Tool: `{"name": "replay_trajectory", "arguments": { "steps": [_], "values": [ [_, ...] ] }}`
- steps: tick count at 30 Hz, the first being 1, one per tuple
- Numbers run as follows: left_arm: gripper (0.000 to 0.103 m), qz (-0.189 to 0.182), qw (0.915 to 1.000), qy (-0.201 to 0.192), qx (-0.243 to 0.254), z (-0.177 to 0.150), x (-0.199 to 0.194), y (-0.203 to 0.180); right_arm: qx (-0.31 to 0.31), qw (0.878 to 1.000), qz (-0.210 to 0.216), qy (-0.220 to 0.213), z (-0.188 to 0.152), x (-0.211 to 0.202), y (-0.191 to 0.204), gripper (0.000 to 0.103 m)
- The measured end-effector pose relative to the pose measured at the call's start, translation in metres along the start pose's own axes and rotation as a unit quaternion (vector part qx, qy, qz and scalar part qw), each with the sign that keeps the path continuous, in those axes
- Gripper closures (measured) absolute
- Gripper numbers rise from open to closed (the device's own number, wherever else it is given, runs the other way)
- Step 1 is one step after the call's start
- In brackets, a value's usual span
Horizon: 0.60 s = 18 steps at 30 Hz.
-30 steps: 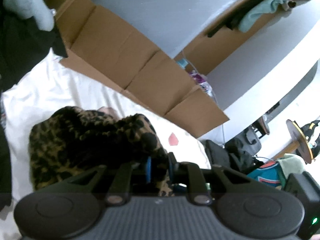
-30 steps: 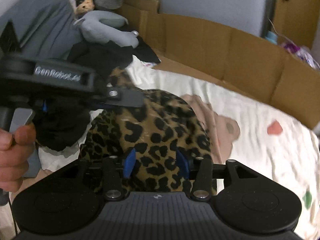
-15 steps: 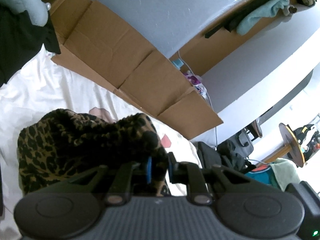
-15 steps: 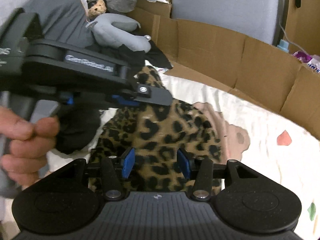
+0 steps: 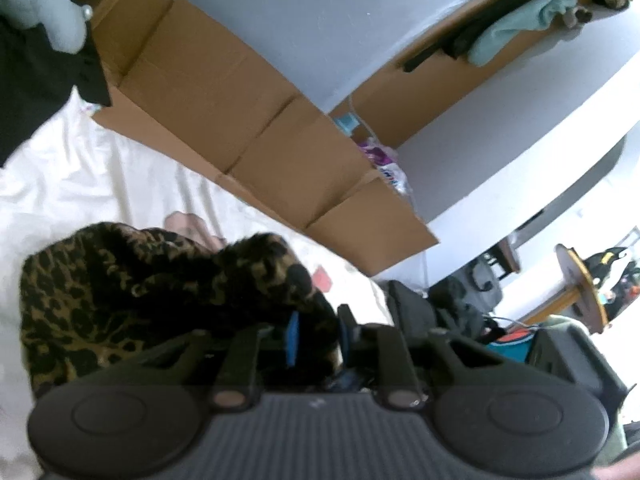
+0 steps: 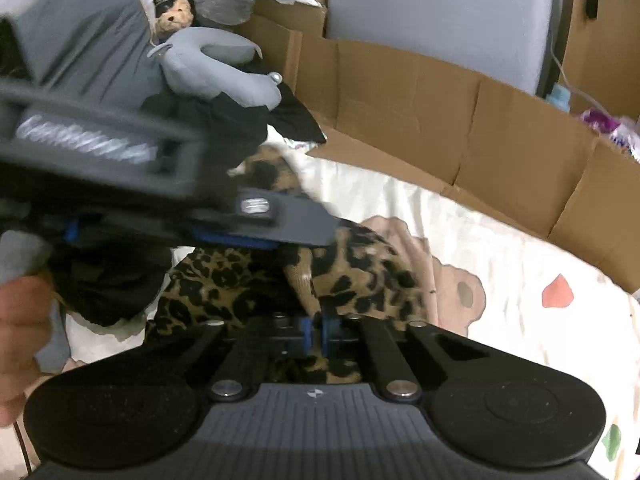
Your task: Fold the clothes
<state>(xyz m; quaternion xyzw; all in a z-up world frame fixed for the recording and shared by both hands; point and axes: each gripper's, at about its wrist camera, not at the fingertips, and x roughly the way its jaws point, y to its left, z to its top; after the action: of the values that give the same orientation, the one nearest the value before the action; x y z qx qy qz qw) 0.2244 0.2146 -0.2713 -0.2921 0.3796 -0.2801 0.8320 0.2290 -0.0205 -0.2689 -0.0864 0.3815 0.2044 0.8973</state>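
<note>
A leopard-print garment [image 5: 120, 292] lies bunched on a white patterned sheet [image 5: 80, 168]. My left gripper [image 5: 319, 332] has a thick fold of it between its blue pads, and its jaws are opening slightly. In the right wrist view the same leopard-print garment [image 6: 360, 264] spreads in front of my right gripper [image 6: 316, 330]. That gripper is shut on a narrow pinched ridge of the fabric at the near edge. The left gripper [image 6: 280, 236] reaches in from the left, blurred, over the garment's far side, with a hand [image 6: 20, 320] on its handle.
A cardboard wall [image 6: 420, 104] borders the sheet [image 6: 500, 248] at the back. Black clothes [image 6: 224, 120], a grey neck pillow [image 6: 216, 64] and a small teddy bear [image 6: 172, 16] pile up at the back left. A pink piece [image 6: 452, 288] shows under the leopard garment.
My right gripper's jaws have closed from wide apart onto a ridge of the leopard fabric. The left gripper's pads stand a little further apart, and the fabric between the two grippers has lifted.
</note>
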Motion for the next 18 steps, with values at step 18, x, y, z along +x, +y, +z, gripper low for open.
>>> {"name": "replay_trajectory", "arguments": {
  "steps": [18],
  "values": [
    [0.043,0.25,0.9682,0.001,-0.012,-0.027,-0.022,0.041,-0.008,0.996,0.064,0.059,0.007,-0.011,-0.121,0.102]
  ]
}}
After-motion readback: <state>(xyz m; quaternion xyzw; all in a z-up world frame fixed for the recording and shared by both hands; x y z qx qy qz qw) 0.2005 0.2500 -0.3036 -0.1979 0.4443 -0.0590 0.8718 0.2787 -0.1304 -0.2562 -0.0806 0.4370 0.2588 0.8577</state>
